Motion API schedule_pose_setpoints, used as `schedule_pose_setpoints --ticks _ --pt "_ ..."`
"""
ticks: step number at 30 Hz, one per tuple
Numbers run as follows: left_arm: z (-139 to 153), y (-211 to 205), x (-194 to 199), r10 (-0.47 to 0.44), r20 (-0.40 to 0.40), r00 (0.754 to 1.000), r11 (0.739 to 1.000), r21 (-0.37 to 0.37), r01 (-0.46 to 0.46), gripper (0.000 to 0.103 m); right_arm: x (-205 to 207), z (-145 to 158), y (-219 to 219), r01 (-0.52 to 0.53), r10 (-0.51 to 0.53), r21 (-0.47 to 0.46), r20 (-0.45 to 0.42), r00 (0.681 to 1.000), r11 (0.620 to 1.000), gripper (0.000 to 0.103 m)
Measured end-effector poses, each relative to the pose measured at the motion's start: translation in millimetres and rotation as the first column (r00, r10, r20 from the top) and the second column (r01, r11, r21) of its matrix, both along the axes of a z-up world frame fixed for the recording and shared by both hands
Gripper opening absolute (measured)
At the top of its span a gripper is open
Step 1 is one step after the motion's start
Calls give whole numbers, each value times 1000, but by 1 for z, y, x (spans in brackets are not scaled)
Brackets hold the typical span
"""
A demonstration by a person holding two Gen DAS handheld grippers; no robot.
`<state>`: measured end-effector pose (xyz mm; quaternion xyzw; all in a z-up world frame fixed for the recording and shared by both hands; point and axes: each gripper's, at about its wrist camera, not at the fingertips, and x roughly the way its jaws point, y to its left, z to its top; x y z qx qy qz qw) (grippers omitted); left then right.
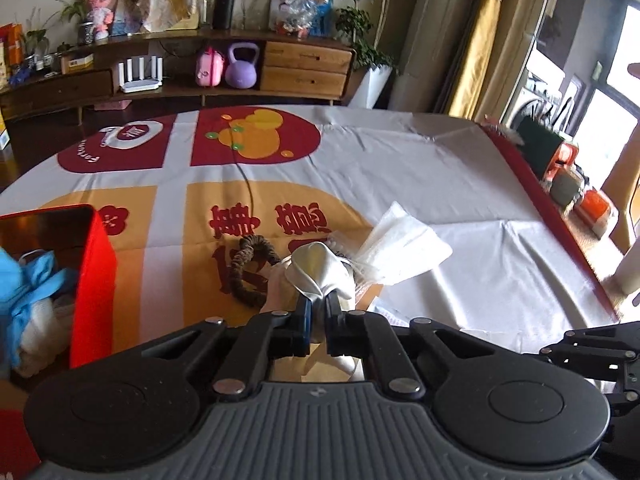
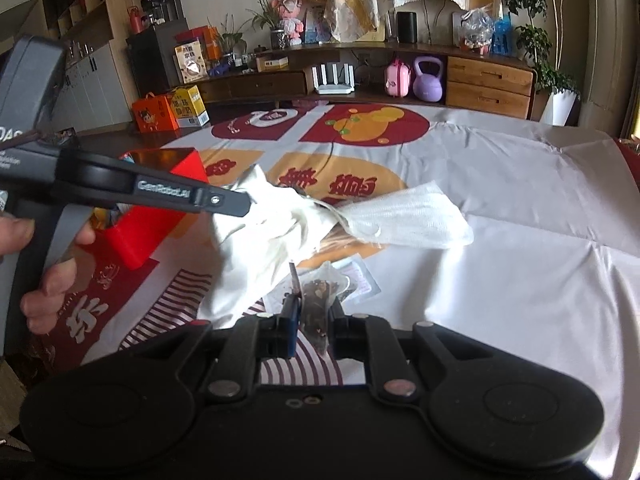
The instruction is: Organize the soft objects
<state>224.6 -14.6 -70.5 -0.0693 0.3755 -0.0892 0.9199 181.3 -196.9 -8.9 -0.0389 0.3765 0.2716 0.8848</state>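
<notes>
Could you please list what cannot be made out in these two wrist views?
- Red box: left wrist view, the frame edge cuts off its contents; right wrist view, the left tongs cover its opening.
- Small mesh pouch: right wrist view, contents too small to identify.
- White cloth: left wrist view, the tongs and gripper body hide its lower part.

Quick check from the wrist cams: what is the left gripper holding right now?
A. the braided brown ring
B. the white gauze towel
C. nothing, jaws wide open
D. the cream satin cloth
D: the left gripper is pinched shut on the cream satin cloth, lifted off the table, while the braided ring and the white gauze towel lie free.
</notes>
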Motion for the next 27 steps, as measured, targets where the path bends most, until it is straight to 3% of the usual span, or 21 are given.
schedule_pose_setpoints --ticks 13,27 --pt "52 27 -36 23 81 996 1000 -21 -21 6 -10 21 15 -36 36 0 35 999 999 13" --pt "93 76 -51 79 159 984 996 20 -84 6 -8 35 61 -124 125 -24 58 990 992 13"
